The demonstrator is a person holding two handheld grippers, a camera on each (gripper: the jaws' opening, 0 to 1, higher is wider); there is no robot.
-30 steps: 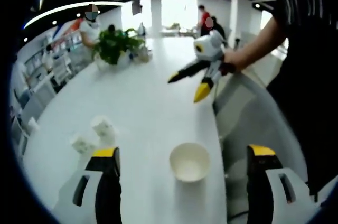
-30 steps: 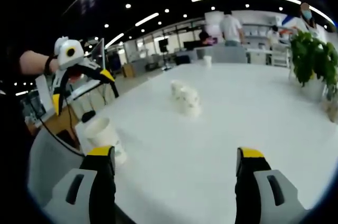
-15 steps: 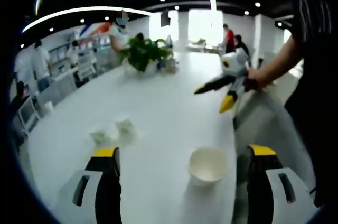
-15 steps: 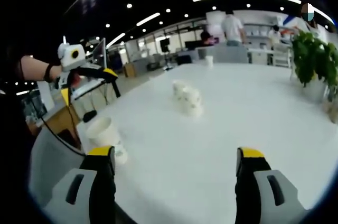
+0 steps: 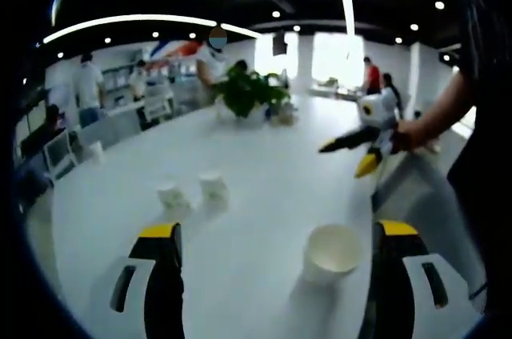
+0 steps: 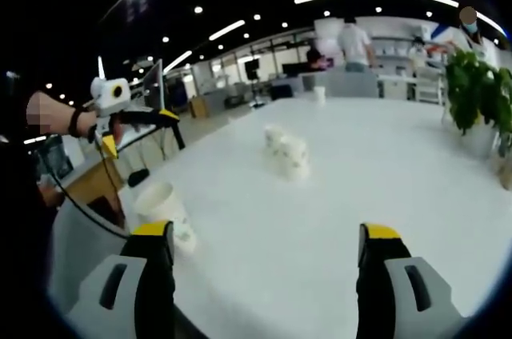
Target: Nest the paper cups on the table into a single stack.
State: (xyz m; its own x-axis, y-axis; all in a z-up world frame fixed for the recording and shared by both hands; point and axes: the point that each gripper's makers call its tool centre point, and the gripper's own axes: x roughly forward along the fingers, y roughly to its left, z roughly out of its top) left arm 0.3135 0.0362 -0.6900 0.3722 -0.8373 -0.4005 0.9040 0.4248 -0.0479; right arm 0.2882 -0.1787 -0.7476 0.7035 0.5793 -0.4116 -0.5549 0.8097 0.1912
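A white paper cup (image 5: 332,251) stands upright, mouth up, near the table's edge, just inside the right jaw of my left gripper (image 5: 278,229), which is open and holds nothing. Two more paper cups (image 5: 170,195) (image 5: 214,187) stand close together further out on the white table (image 5: 264,163). In the right gripper view the near cup (image 6: 164,207) is beside the left jaw of my open right gripper (image 6: 266,231), and the pair of cups (image 6: 286,149) is mid-table. The left gripper (image 6: 132,119) hangs above the table's left edge. The right gripper (image 5: 364,143) is in a hand.
A potted plant (image 5: 252,91) stands far down the table, also at the right in the right gripper view as the plant (image 6: 476,91). A lone cup (image 6: 320,93) sits at the far end. A person's dark sleeve (image 5: 480,179) borders the table edge. People and desks fill the background.
The left gripper's camera has swung and dropped closer to the table, so the near cup now sits lower and further right in its view. The right gripper has stayed almost still.
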